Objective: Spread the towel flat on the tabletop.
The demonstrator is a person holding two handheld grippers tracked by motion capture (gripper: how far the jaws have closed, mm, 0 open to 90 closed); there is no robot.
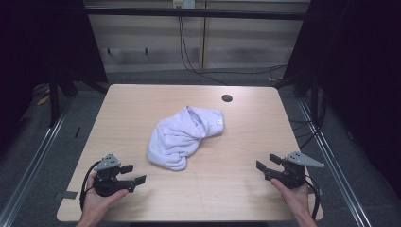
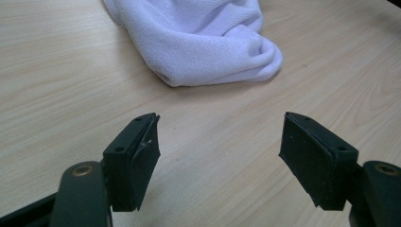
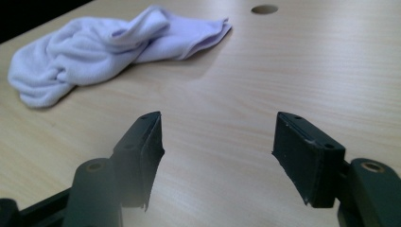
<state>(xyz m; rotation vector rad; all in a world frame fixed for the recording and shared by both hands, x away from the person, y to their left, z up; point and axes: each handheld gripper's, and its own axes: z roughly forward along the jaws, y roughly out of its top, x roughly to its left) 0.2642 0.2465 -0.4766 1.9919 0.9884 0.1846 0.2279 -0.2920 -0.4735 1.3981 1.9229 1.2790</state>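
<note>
Crumpled white towel (image 1: 184, 137) mid-table (image 1: 246, 137); both claws agape, apparently empty.

towel (image 1: 182, 137): soft white terry cloth
table (image 1: 236, 156): pale matt wood-grain
left gripper (image 2: 220, 158): matt black plastic

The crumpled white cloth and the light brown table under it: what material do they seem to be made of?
The crumpled white cloth looks like soft terry or microfibre: a fuzzy, matte nap, rounded folds and a stitched hem. The light brown table shows printed-looking wood grain with a smooth, faintly shiny surface, so probably laminate rather than solid wood.
</note>
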